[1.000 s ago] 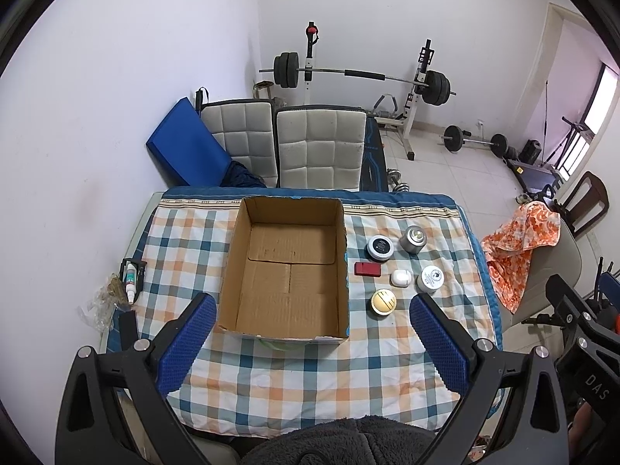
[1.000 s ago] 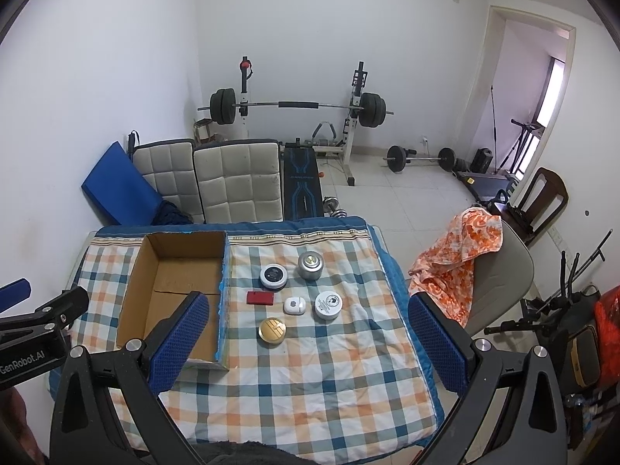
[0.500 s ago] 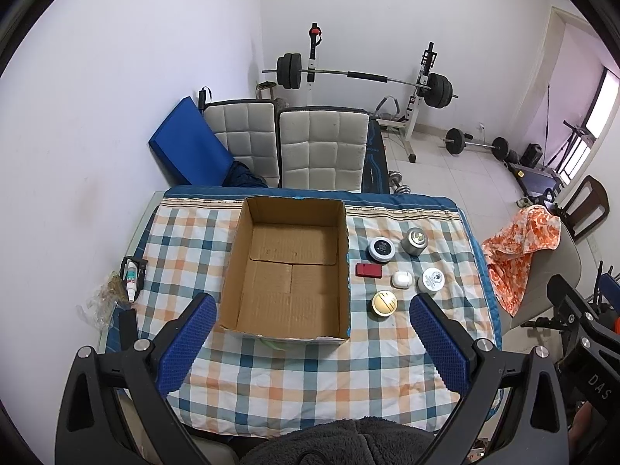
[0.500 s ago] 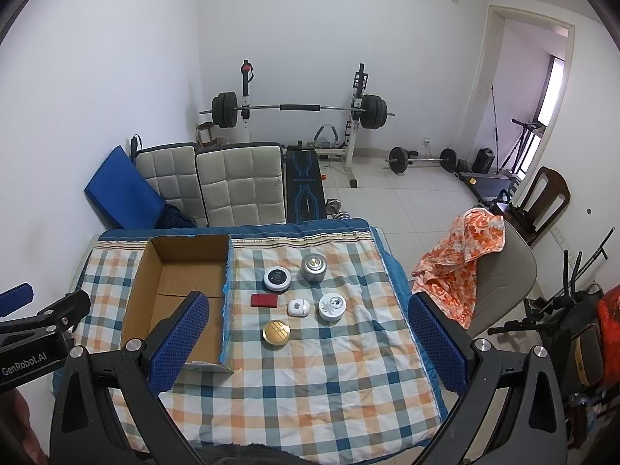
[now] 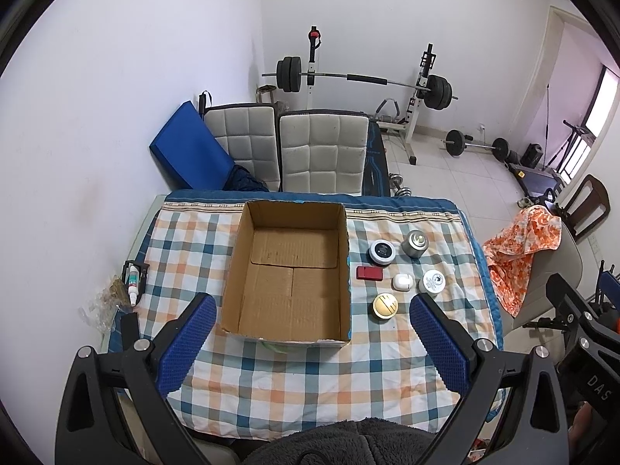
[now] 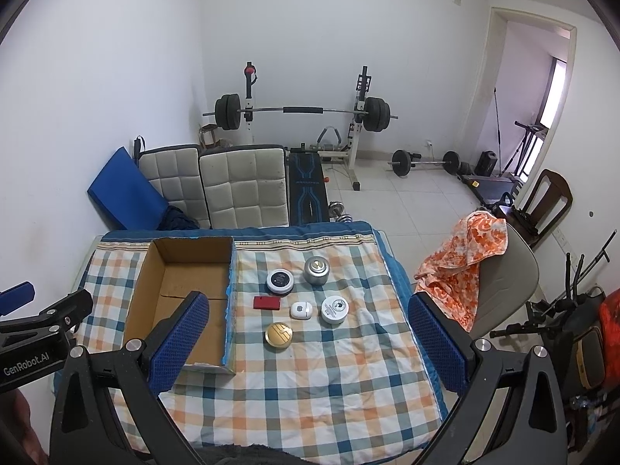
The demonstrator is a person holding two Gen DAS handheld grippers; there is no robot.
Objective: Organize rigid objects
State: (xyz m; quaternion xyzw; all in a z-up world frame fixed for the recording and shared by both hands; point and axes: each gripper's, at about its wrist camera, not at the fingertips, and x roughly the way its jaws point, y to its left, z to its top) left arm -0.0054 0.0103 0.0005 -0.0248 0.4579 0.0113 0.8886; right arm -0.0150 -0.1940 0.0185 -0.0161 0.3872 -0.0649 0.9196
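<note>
An open empty cardboard box [image 5: 288,271] [image 6: 182,294] stands on the checked tablecloth [image 5: 310,379]. To its right lie several small objects: a black-and-white round tin [image 5: 381,252] [image 6: 279,282], a silver jar [image 5: 414,243] [image 6: 315,270], a red flat case [image 5: 369,272] [image 6: 266,303], a small white case [image 5: 402,282] [image 6: 301,310], a white round tin [image 5: 432,281] [image 6: 334,309] and a gold round tin [image 5: 385,305] [image 6: 278,334]. My left gripper [image 5: 310,329] and my right gripper [image 6: 306,329] are both open and empty, held high above the table's near side.
A small bottle in a black holder [image 5: 133,279] and crumpled plastic [image 5: 100,306] lie at the table's left edge. Two padded chairs [image 5: 321,151] stand behind the table. A chair with an orange cloth [image 6: 465,259] stands at the right. Weight gear [image 6: 302,110] is at the back.
Both views have shifted slightly, with the table sitting a little lower in the frame. Nothing on the table has moved and both grippers remain open.
</note>
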